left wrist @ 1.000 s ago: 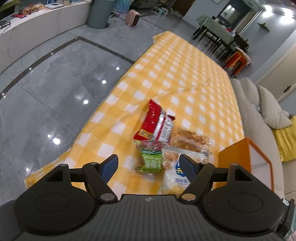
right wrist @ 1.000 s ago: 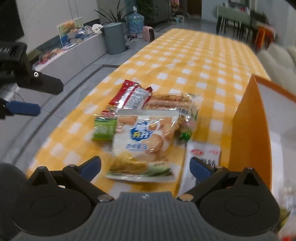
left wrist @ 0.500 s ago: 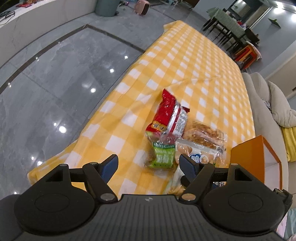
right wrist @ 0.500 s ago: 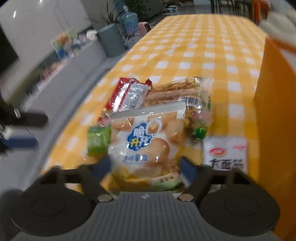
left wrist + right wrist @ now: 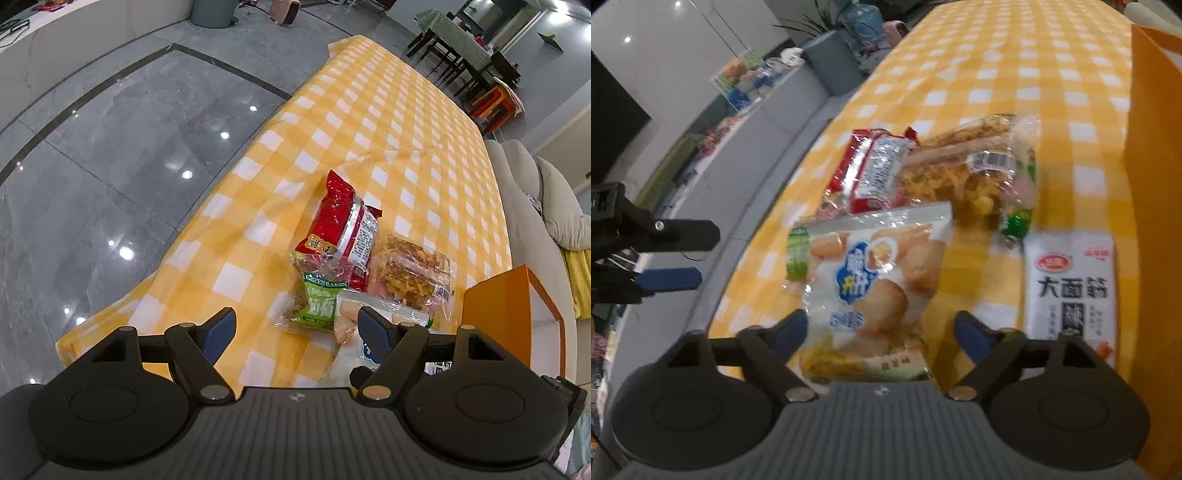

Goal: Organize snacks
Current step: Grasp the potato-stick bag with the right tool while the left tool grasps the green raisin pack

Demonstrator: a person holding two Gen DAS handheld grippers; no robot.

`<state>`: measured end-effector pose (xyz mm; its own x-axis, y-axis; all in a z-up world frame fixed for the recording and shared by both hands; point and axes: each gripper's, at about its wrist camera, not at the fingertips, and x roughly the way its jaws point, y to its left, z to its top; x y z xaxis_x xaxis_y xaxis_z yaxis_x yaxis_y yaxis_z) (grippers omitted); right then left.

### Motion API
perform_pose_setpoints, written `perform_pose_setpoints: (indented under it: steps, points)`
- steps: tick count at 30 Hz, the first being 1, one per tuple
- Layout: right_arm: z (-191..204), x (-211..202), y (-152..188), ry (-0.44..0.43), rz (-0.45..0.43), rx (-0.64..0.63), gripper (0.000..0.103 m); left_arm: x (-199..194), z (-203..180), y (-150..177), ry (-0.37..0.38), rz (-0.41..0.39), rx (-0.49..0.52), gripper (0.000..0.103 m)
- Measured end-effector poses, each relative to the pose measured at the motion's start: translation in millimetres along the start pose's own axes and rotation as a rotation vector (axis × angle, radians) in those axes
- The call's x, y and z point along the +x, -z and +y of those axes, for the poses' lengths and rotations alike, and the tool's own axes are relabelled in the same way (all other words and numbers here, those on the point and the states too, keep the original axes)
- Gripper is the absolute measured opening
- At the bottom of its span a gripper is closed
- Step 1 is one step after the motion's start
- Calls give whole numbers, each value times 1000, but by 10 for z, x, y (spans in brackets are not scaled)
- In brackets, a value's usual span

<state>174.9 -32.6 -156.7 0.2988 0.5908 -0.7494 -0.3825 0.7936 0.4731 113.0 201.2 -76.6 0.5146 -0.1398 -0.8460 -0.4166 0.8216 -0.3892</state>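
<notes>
A small heap of snack packets lies near the front edge of a table (image 5: 369, 122) spread with a yellow-and-white checked cloth. The right tool (image 5: 879, 334) hangs low over the nearest of them, a pale biscuit bag (image 5: 871, 288) with a blue label. Its jaws are opening, and the bag's lower part lies between the two blue fingertips; the left one looks to be at the bag's edge, the right one stands clear, so nothing is gripped.

Behind the biscuit bag lies a red packet (image 5: 875, 170) with a silvery back panel, and beside it a clear bag of brown pastries (image 5: 975, 162) bearing a barcode sticker. A green raisin packet (image 5: 796, 251) peeks out from under the biscuit bag's left side. To the right of the biscuit bag, flat on the cloth and apart from it, lies a white packet (image 5: 1071, 288) with large dark characters. An orange box (image 5: 1152, 184) with a white inside stands at the right edge — just beside the white packet.

The left tool (image 5: 295, 330) is held off to the left of the heap, its jaws wide apart and empty — in its own view the green raisin packet (image 5: 321, 302), the red packet (image 5: 343, 229) and the pastry bag (image 5: 410, 273) lie ahead of its fingertips, none touched. Grey polished floor (image 5: 110, 166) lies beyond the table's left edge.
</notes>
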Motion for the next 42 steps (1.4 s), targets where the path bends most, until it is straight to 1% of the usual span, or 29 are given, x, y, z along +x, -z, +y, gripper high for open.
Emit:
perform_pose_setpoints:
  steps: [2, 7, 12, 14, 15, 17, 19, 23, 26, 29, 31, 32, 34, 35, 38, 40, 42]
  points:
    - [14, 34, 5, -6, -26, -17, 94, 8, 32, -2, -2, 4, -17, 88]
    - [118, 85, 23, 50, -42, -95, 94, 26, 160, -19, -7, 19, -76, 88]
    - [173, 203, 38, 66, -81, -171, 95, 64, 170, -42, 19, 28, -94, 88]
    - [172, 212, 38, 69, -94, -167, 87, 77, 144, -36, 20, 28, -87, 88]
    - [164, 202, 40, 59, -100, -166, 79, 85, 127, -28, 14, 26, -86, 88]
    - [134, 181, 39, 39, -96, -145, 76, 115, 101, -18, -2, 27, -100, 88]
    - [103, 152, 49, 27, -91, -142, 70, 140, 85, -6, -5, 26, -114, 88]
    - [49, 85, 71, 31, -84, -80, 66, 188, 8, 10, 24, 1, -110, 88]
    - [59, -2, 105, 80, -88, -66, 65, 270, -87, 7, 41, -7, -103, 88]
    - [106, -101, 122, 146, -104, -86, 65, 370, -231, 1, 19, -22, -46, 88]
    - [151, -149, 113, 187, -113, -119, 65, 436, -327, -2, 3, -61, 17, 88]
    - [171, -173, 108, 204, -121, -136, 65, 472, -360, 4, -9, -72, 40, 88]
    - [190, -201, 99, 221, -121, -153, 65, 566, -395, 13, -58, -65, 67, 87]
    - [196, -207, 95, 224, -122, -159, 65, 611, -397, 17, -75, -53, 70, 86]
    - [194, -220, 81, 225, -127, -165, 65, 740, -361, 26, -89, -20, 63, 84]
    - [181, -229, 67, 229, -137, -149, 65, 819, -326, 32, -100, 3, 41, 83]
    - [153, -225, 57, 232, -126, -121, 65, 848, -295, 34, -95, 17, 18, 83]
